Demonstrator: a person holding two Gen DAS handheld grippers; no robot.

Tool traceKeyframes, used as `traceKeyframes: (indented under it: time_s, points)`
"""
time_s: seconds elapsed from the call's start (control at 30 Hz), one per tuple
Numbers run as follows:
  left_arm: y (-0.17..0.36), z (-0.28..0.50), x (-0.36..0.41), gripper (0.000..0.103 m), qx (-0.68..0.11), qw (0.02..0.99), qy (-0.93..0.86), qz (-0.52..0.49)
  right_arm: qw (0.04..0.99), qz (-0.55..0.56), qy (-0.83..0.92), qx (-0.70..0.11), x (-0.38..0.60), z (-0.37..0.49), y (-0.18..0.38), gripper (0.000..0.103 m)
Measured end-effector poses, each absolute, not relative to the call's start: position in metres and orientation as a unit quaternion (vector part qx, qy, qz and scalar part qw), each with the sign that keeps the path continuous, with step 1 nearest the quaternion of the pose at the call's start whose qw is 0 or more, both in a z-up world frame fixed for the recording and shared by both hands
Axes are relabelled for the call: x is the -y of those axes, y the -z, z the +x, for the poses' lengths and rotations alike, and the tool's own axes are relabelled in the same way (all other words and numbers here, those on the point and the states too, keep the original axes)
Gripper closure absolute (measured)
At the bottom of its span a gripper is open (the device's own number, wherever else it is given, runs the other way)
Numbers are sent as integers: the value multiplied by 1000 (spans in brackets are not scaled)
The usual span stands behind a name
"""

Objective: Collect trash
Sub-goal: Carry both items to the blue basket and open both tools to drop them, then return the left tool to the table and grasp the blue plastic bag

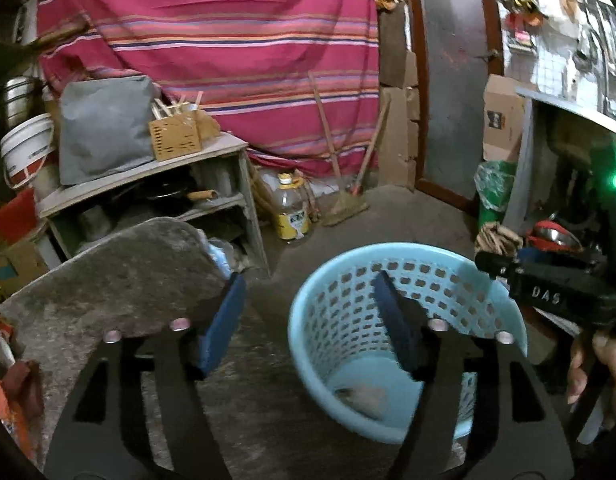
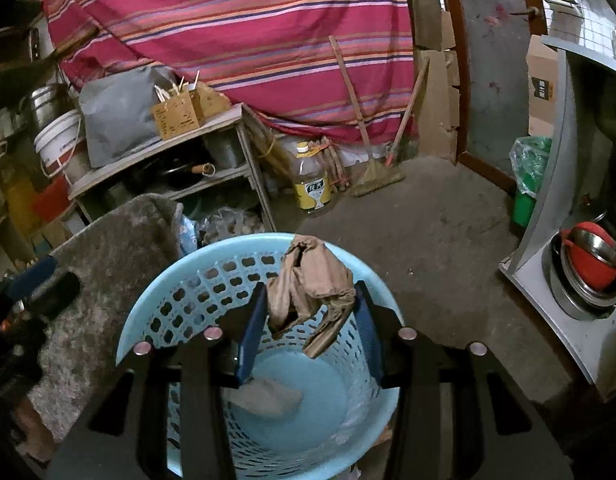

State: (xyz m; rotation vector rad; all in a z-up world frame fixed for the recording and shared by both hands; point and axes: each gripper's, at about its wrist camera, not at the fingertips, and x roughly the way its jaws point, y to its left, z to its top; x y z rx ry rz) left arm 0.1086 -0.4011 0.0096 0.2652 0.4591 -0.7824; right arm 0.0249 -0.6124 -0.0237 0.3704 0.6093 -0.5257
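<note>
Concrete floor [image 2: 428, 240]: right tool [image 2: 312, 320] grips rag [image 2: 312, 288] over basket [image 2: 156, 300]; left tool [image 1: 308, 312] gapes empty.

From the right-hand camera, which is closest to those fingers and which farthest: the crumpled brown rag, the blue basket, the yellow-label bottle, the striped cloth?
1. Brown rag, between the fingers.
2. Blue basket, directly below.
3. Yellow-label bottle, on the floor beyond.
4. Striped cloth, hanging at the back.

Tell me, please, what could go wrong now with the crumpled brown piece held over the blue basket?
1. The crumpled brown piece hangs near the far rim of the blue basket; released here, it could snag on the rim or fall outside.
2. The open left claw is close to the right claw; they might bump.
</note>
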Motion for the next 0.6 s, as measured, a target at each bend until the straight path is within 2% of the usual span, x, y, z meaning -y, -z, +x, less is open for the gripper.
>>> traceKeyframes:
  time_s: [0.13, 0.17, 0.27, 0.3, 0.33, 0.37, 0.5, 0.6]
  points:
    - [-16, 108, 374, 8, -206, 907, 348, 118, 902, 177, 245, -309, 604, 39, 31, 58]
    - [-16, 107, 367, 6, -202, 912, 338, 118, 902, 174, 244, -312, 602, 41, 32, 58]
    - [-16, 107, 346, 6, -206, 914, 329, 118, 901, 170, 240, -318, 594, 49, 35, 56]
    - [-15, 108, 336, 6, -208, 916, 324, 116, 901, 171, 240, -318, 591, 52, 35, 44]
    - [-15, 109, 329, 6, -209, 917, 321, 114, 901, 170, 242, -318, 590, 53, 34, 28]
    - [-15, 110, 322, 6, -212, 917, 319, 112, 901, 167, 248, -315, 587, 54, 33, 23]
    - [-16, 117, 289, 6, -222, 921, 305, 97, 903, 156, 259, -306, 579, 56, 23, 15]
    - [-20, 118, 266, 6, -220, 927, 292, 88, 906, 150, 261, -297, 571, 57, 14, 14]
